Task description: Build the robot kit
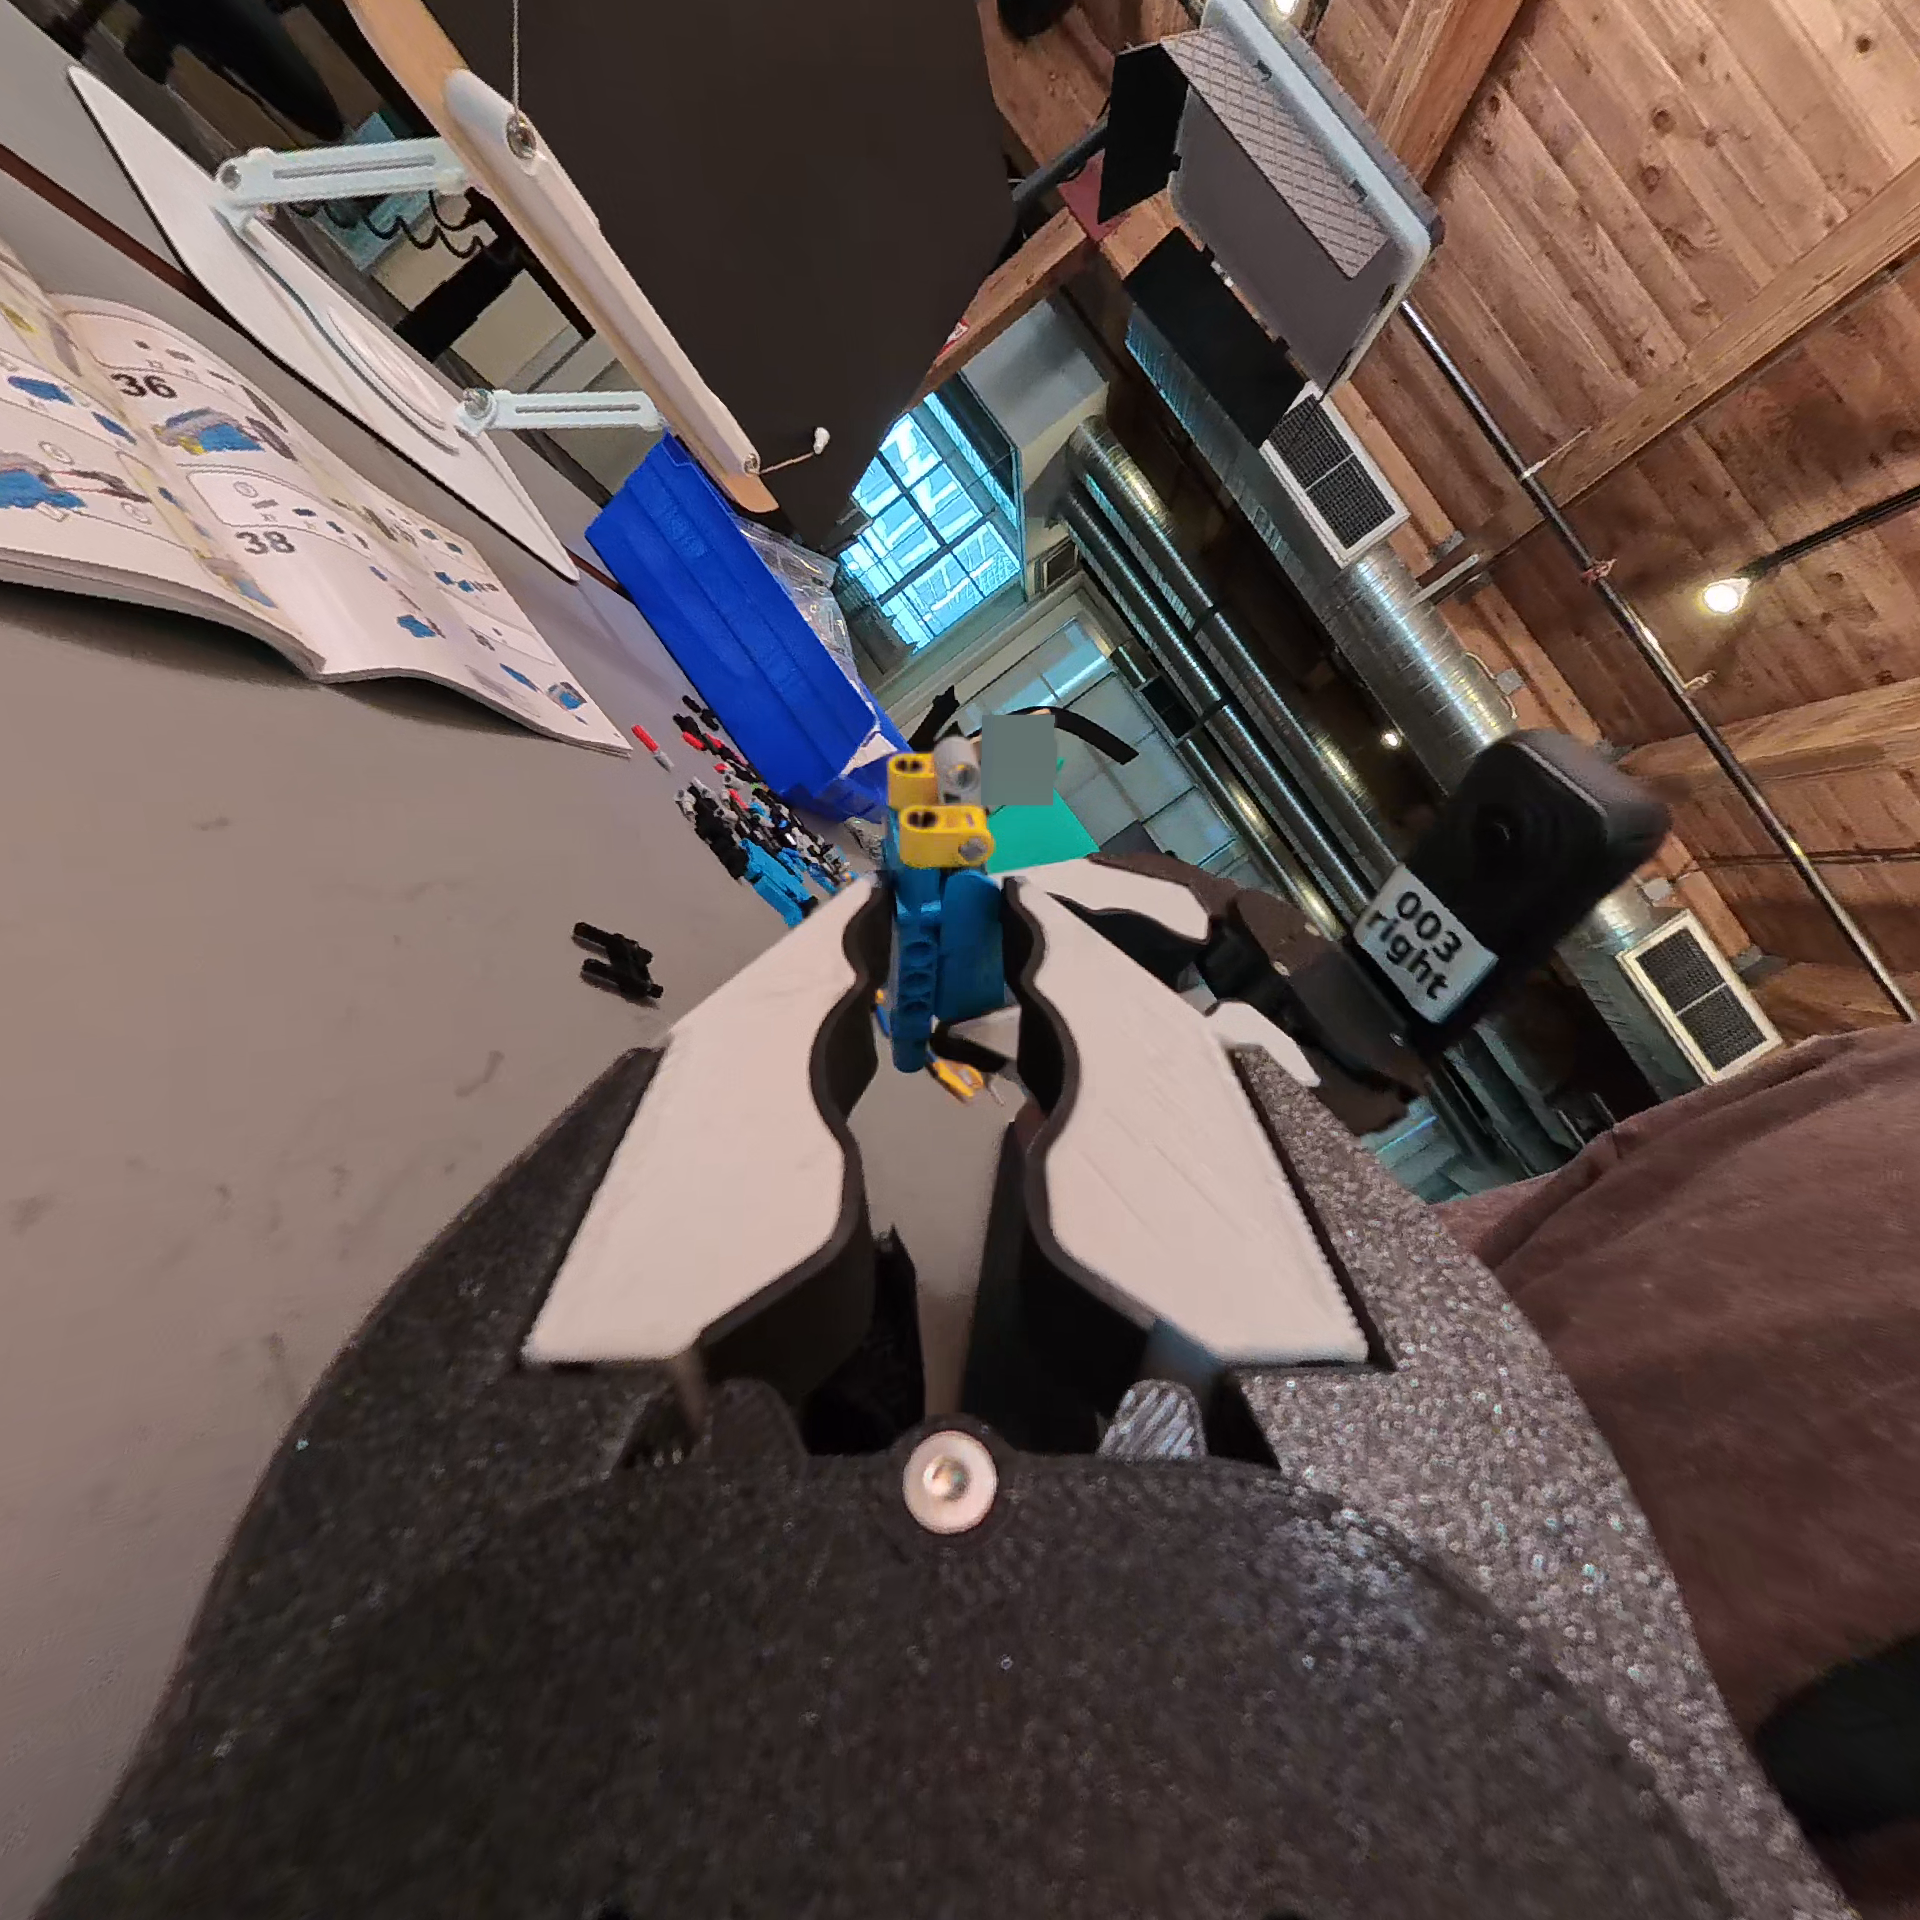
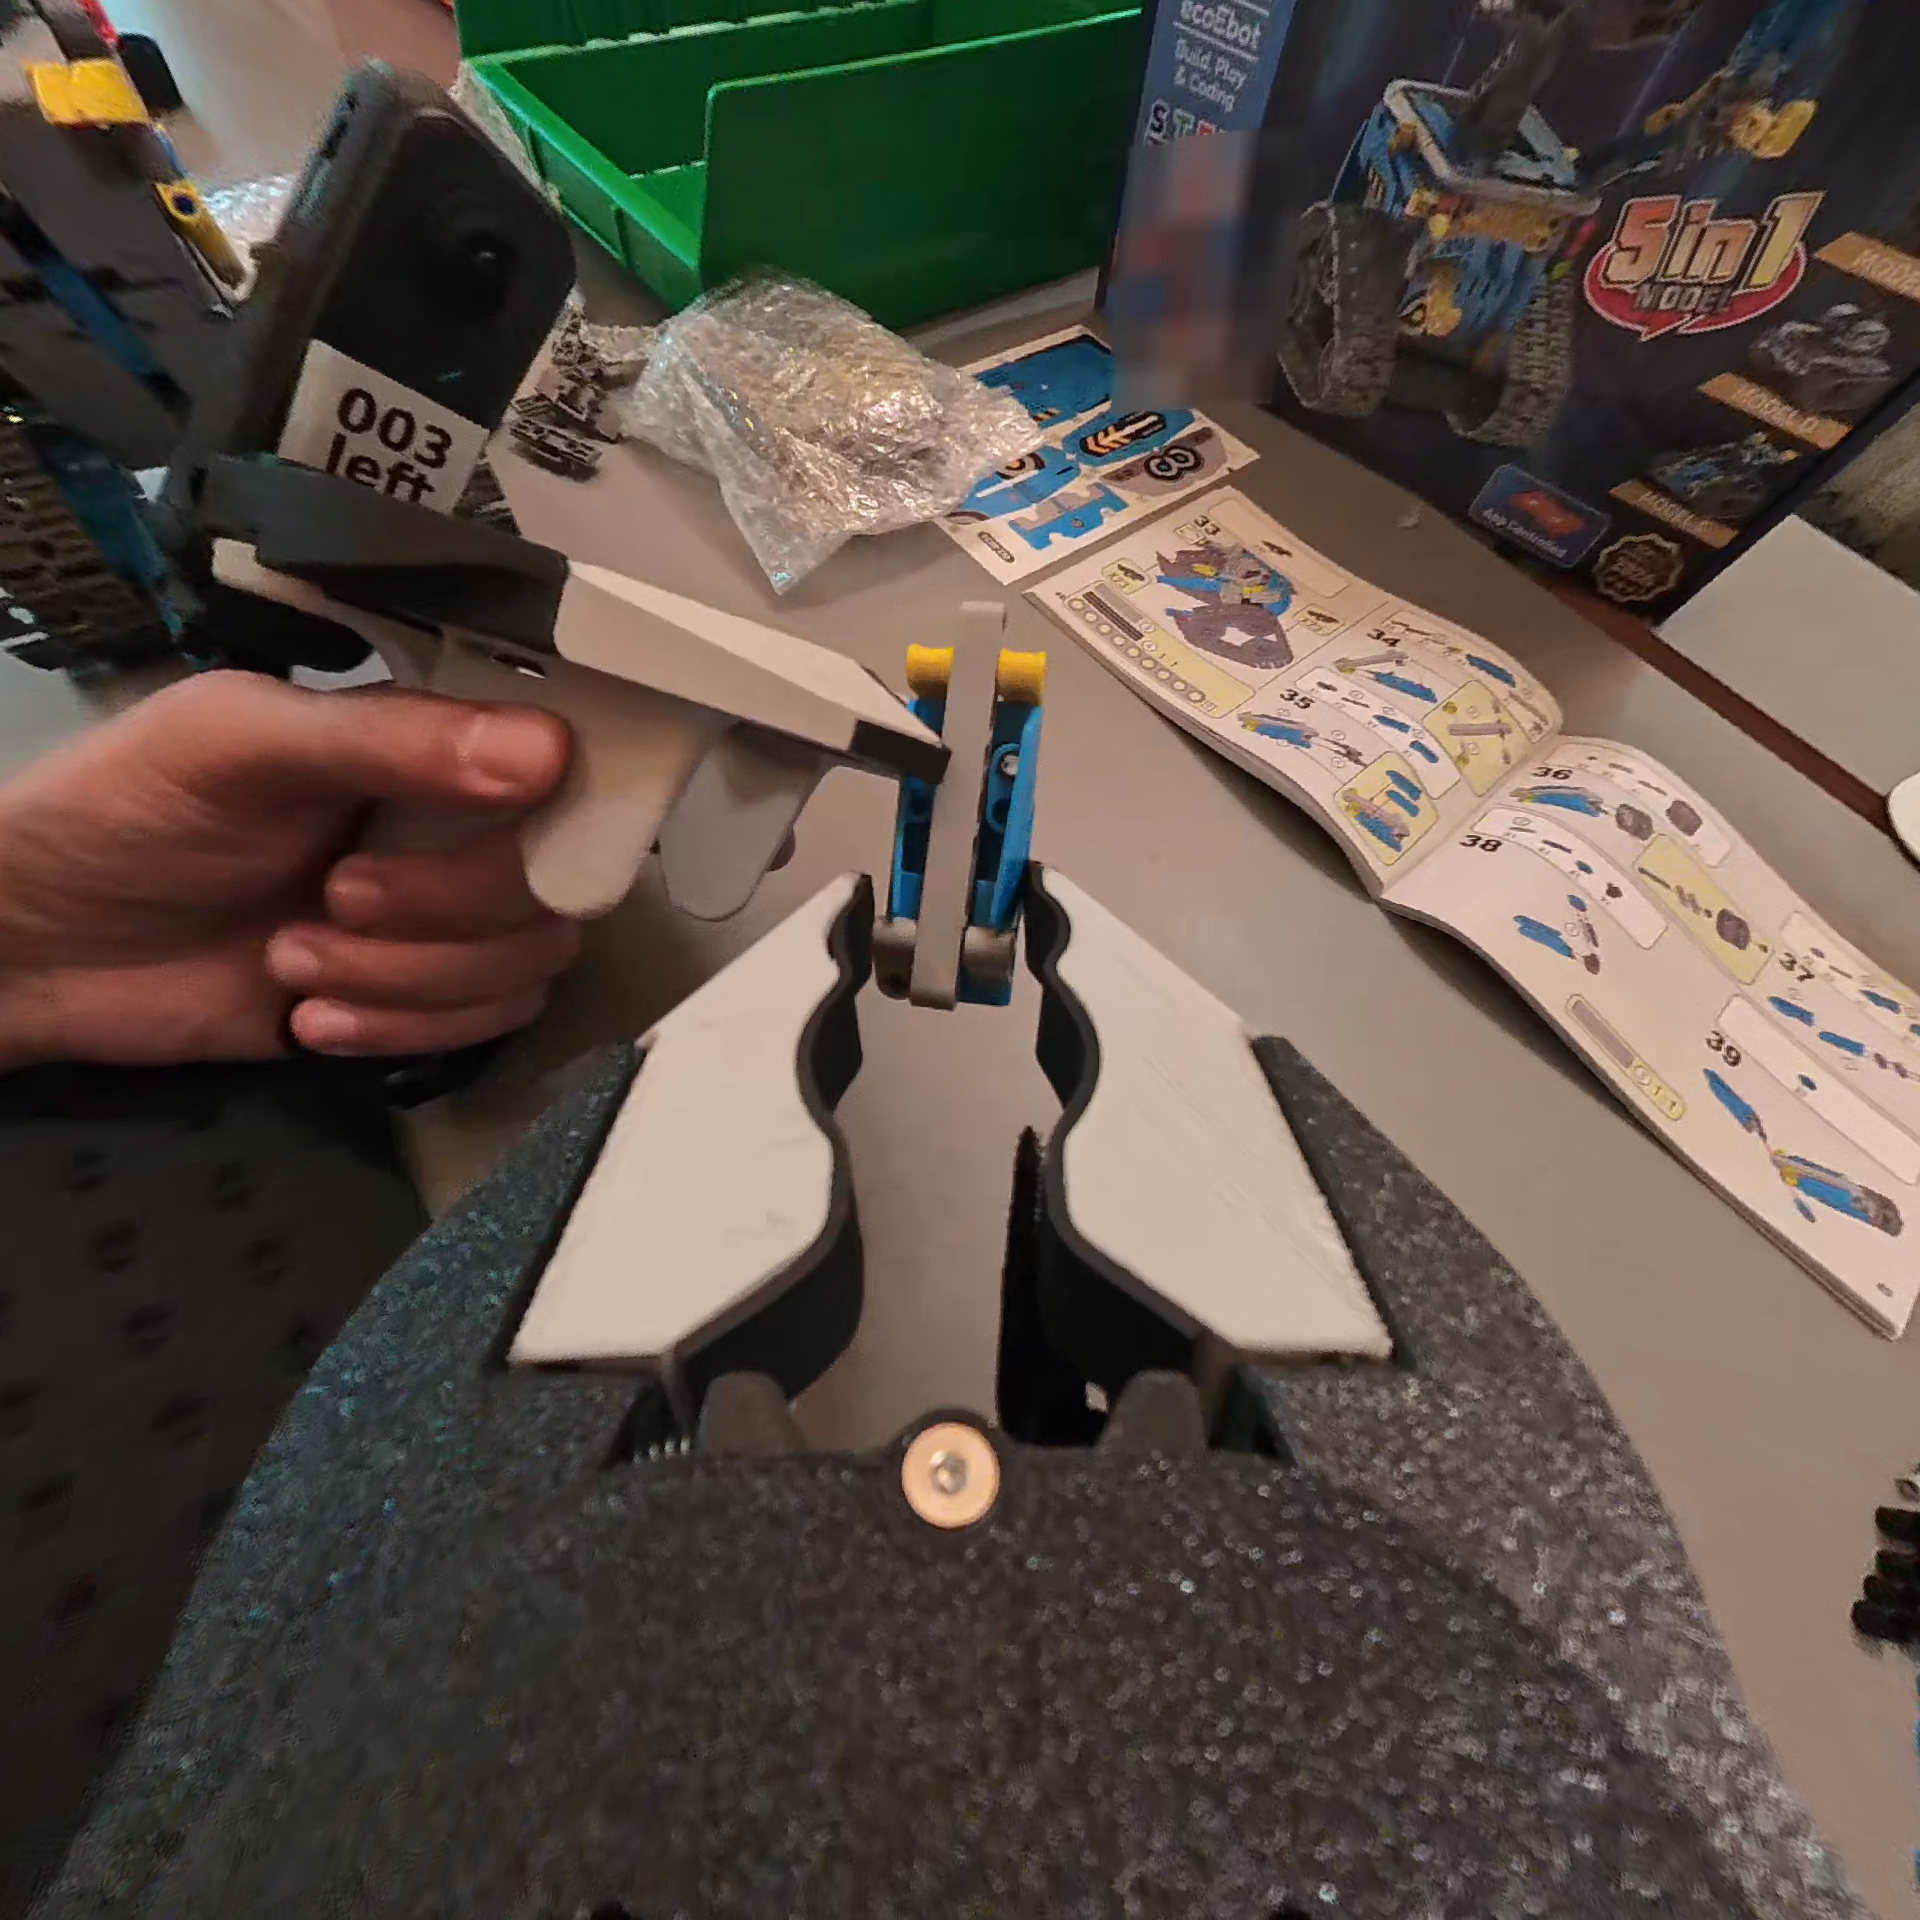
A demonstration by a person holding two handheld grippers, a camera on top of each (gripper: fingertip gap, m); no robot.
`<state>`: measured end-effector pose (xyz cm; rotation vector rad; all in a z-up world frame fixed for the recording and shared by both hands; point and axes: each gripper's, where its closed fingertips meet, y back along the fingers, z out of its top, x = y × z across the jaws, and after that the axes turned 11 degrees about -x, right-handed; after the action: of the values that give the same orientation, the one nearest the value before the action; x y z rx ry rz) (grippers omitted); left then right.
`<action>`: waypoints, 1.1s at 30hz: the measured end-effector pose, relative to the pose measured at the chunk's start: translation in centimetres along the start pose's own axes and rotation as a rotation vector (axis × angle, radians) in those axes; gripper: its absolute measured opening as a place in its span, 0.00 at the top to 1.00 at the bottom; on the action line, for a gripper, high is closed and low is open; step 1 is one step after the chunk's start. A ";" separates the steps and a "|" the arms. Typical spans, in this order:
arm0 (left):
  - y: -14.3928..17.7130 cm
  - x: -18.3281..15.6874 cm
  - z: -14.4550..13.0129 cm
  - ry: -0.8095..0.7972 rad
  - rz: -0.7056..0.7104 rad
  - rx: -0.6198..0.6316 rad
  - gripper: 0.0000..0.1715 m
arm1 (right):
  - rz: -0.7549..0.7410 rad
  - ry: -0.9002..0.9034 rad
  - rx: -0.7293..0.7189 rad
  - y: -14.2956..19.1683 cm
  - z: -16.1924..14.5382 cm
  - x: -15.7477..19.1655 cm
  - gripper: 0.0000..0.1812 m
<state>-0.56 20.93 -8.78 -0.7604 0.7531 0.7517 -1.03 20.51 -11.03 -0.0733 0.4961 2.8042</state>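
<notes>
Left wrist view: the left gripper (image 1: 940, 914), smooth grey fingers with wavy black pads, is clamped on a blue brick assembly (image 1: 940, 966) of studded plastic beams capped with yellow connectors (image 1: 935, 836). It hangs above the matte grey table (image 1: 260, 1039); loose black pins (image 1: 618, 961) lie just left, an open instruction booklet (image 1: 260, 540) and a blue bin (image 1: 727, 634) beyond.

Right wrist view: the right gripper (image 2: 945, 914) pinches the same assembly's lower end, a flat grey beam (image 2: 956, 810) facing us. A hand (image 2: 260, 862) grips the left tool. Crinkly bubble wrap (image 2: 821, 416) and a green bin (image 2: 831, 156) sit behind; bare tabletop below.
</notes>
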 end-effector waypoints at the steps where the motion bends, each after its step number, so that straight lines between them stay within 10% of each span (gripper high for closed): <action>1: 0.0 -0.3 0.0 0.015 -0.019 0.000 0.88 | 0.032 -0.017 0.002 0.1 0.0 0.0 0.85; 15: -0.3 -6.0 -2.4 -0.068 -0.288 0.127 0.79 | 0.816 -0.471 -0.023 6.4 1.7 3.7 0.86; 28: 1.8 2.8 -12.0 -0.700 0.105 0.836 0.84 | 0.814 0.089 0.348 5.4 -7.5 1.2 0.85; 33: 2.7 5.7 -11.1 -0.820 0.226 0.886 0.85 | 0.760 0.182 0.301 3.8 -9.1 -0.4 0.80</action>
<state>-3.26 15.14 -19.79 0.4407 0.3394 0.7480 -1.74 13.83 -18.32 -0.0902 1.1999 3.4154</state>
